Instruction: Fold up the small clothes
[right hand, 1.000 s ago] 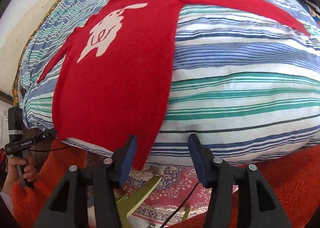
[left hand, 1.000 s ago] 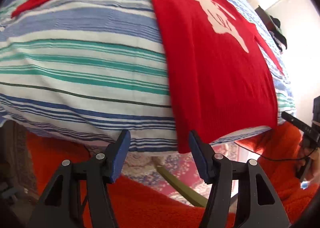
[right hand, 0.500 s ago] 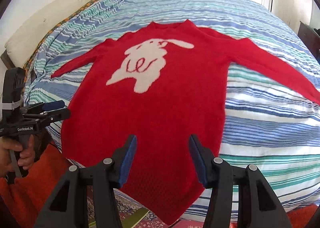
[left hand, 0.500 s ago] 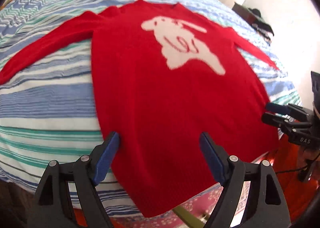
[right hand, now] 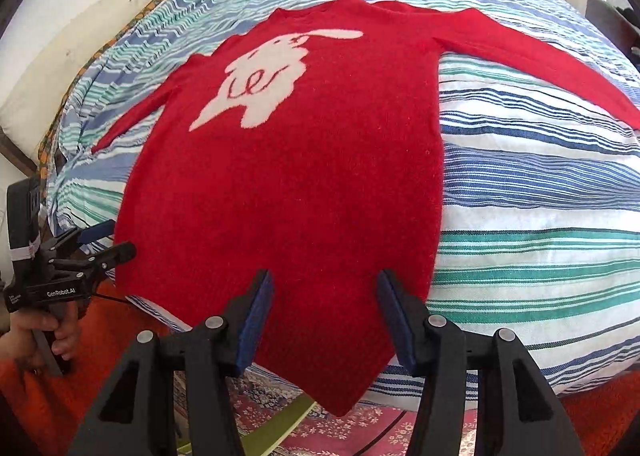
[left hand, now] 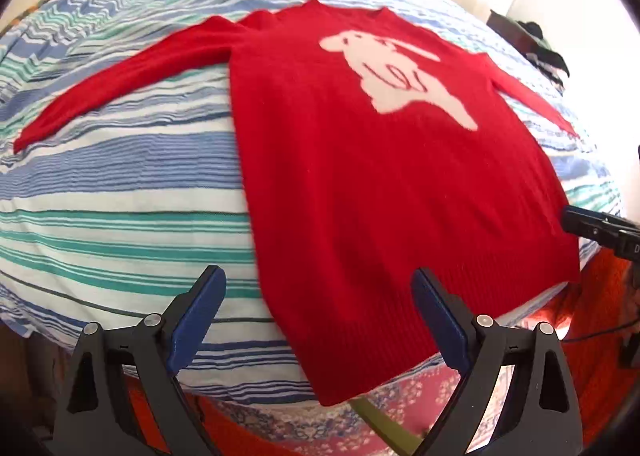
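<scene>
A small red sweater [left hand: 380, 183] with a white rabbit figure lies flat, front up, on a striped bedspread [left hand: 120, 191], both sleeves spread out. It also shows in the right wrist view [right hand: 304, 191]. Its hem hangs over the near edge of the bed. My left gripper [left hand: 318, 312] is open and empty, above the hem's left corner. My right gripper [right hand: 324, 316] is open and empty, above the hem's right corner. The left gripper also shows at the left edge of the right wrist view [right hand: 100, 244], and the right gripper at the right edge of the left wrist view [left hand: 592, 228].
The bed is covered in blue, green and white stripes [right hand: 540, 215]. A patterned red rug [right hand: 360, 428] and a green bar [left hand: 380, 428] lie on the floor below the bed edge. Dark items [left hand: 536, 47] sit at the far right. A pale headboard cushion [right hand: 80, 35] is at the left.
Both grippers have risen and tilted from the bed's edge to look over the whole sweater. The left one then shifted left. The sweater has not moved.
</scene>
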The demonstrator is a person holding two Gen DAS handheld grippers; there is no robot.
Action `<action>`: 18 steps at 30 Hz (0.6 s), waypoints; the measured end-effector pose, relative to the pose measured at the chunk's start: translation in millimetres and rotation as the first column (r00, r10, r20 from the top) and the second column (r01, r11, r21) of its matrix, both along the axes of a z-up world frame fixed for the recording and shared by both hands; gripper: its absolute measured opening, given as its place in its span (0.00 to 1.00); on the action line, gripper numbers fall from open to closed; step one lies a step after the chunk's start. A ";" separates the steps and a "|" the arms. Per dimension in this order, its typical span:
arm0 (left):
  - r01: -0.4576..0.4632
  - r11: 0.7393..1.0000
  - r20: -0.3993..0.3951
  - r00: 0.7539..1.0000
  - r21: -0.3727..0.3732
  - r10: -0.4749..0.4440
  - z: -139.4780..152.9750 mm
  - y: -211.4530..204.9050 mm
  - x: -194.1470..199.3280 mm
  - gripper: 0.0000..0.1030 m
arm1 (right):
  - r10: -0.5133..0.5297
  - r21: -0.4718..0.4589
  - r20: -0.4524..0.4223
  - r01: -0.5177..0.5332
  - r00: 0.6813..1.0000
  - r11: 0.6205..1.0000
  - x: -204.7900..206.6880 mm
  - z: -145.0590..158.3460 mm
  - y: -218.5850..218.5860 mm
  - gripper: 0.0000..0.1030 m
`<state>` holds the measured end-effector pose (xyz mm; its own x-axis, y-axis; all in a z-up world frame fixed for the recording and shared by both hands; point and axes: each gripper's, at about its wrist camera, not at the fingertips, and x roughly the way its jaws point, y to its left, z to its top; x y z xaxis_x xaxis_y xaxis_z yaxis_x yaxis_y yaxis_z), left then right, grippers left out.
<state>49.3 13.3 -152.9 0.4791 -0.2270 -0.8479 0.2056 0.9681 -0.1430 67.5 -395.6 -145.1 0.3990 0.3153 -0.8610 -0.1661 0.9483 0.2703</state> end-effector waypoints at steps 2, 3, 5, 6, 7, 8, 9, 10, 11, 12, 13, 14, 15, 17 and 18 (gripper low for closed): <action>-0.044 0.999 0.024 0.999 -0.010 0.044 8.3 9.9 2.1 0.92 | -0.033 0.065 0.030 0.031 0.999 0.997 2.3 16.3 -13.2 0.53; -0.064 0.998 0.029 0.997 -0.017 0.065 10.3 15.3 3.1 0.92 | -0.047 0.084 0.045 0.043 0.998 0.996 8.6 24.4 -20.8 0.53; -0.103 0.994 0.029 0.994 -0.025 0.104 10.7 24.8 5.1 0.92 | -0.050 0.086 0.079 0.044 0.996 0.995 32.7 40.8 -36.3 0.53; -0.123 0.992 0.026 0.992 -0.024 0.124 9.8 28.7 5.7 0.92 | -0.047 0.067 0.100 0.041 0.994 0.997 50.3 49.9 -43.4 0.53; -0.142 0.989 0.023 0.989 -0.025 0.143 8.5 32.4 5.8 0.92 | -0.044 0.045 0.126 0.038 0.991 0.998 70.9 59.2 -50.1 0.53; -0.158 0.987 0.019 0.987 -0.028 0.159 6.9 35.5 5.2 0.92 | -0.031 0.032 0.153 0.027 0.988 0.999 93.3 67.9 -55.9 0.53; -0.172 0.985 0.014 0.985 -0.030 0.172 4.5 36.7 4.7 0.92 | -0.011 0.020 0.173 0.008 0.985 1.000 119.0 74.3 -60.2 0.53; -0.183 0.983 0.008 0.983 -0.031 0.184 2.7 38.8 3.2 0.92 | 0.005 0.001 0.186 -0.006 0.982 1.000 145.8 78.2 -63.3 0.53; -0.192 0.981 0.001 0.981 -0.029 0.192 1.0 40.5 2.1 0.92 | 0.026 -0.019 0.188 -0.023 0.982 1.000 175.0 78.9 -63.3 0.53; -0.198 0.980 -0.008 0.980 -0.026 0.198 -0.8 42.3 1.5 0.92 | 0.059 -0.029 0.172 -0.055 0.983 0.998 204.8 75.9 -61.0 0.53; -0.205 0.979 -0.017 0.979 -0.022 0.205 -2.0 44.3 1.3 0.92 | 0.090 -0.045 0.158 -0.084 0.983 0.995 233.6 70.4 -57.0 0.53; -0.213 0.977 -0.024 0.977 -0.019 0.213 -2.6 46.4 1.8 0.92 | 0.120 -0.068 0.138 -0.111 0.983 0.991 260.2 62.7 -51.7 0.53; -0.223 0.975 -0.030 0.974 -0.020 0.223 -2.9 49.2 1.7 0.92 | 0.143 -0.095 0.111 -0.133 0.983 0.987 285.0 53.4 -46.1 0.53; -0.245 0.969 -0.046 0.969 -0.029 0.244 -4.5 56.1 3.5 0.92 | 0.163 -0.137 0.077 -0.152 0.984 0.979 326.2 36.8 -36.7 0.53; -0.257 0.966 -0.055 0.965 -0.033 0.255 -5.6 59.7 4.4 0.92 | 0.181 -0.140 0.066 -0.170 0.981 0.975 341.8 29.9 -33.8 0.53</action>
<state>53.7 72.9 -158.5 0.4828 -0.1362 -0.8651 -0.0569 0.9809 -0.1862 409.3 -429.5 -115.2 0.4153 0.2713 -0.8683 -0.3490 0.9290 0.1233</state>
